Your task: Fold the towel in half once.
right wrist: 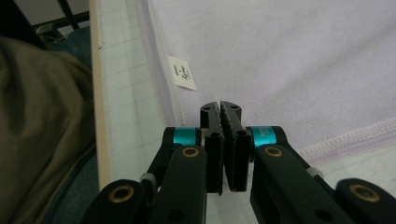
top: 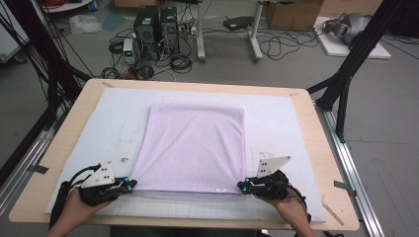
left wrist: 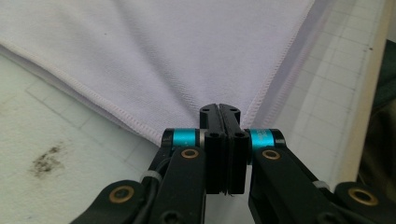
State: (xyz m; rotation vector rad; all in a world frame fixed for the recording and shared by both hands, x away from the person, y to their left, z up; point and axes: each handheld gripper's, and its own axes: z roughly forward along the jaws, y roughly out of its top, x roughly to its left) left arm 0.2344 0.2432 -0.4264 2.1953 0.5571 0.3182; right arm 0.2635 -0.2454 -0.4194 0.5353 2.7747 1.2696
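While the pale lilac cloth (top: 192, 148) lies spread flat in the middle of the white gridded mat (top: 276, 118), both of its near corners are pinched. It appears already doubled: a second hemmed edge peeks out beneath the top layer at the near left corner. A small white label (right wrist: 182, 72) sits on the cloth's near edge, just beside the right corner. The left tool (top: 129, 186) is clenched on the cloth's near left corner, jaws pressed together with fabric puckering between them; the right tool (top: 243, 186) is likewise clamped on the near right corner. Beyond the cloth, the mat covers most of the wooden surface (top: 316, 148).

The step in hand looks like the grasp before a fold. Next, both corners would probably need lifting together and carrying evenly toward the cloth's far edge, so the edges meet square and no layer slips free.
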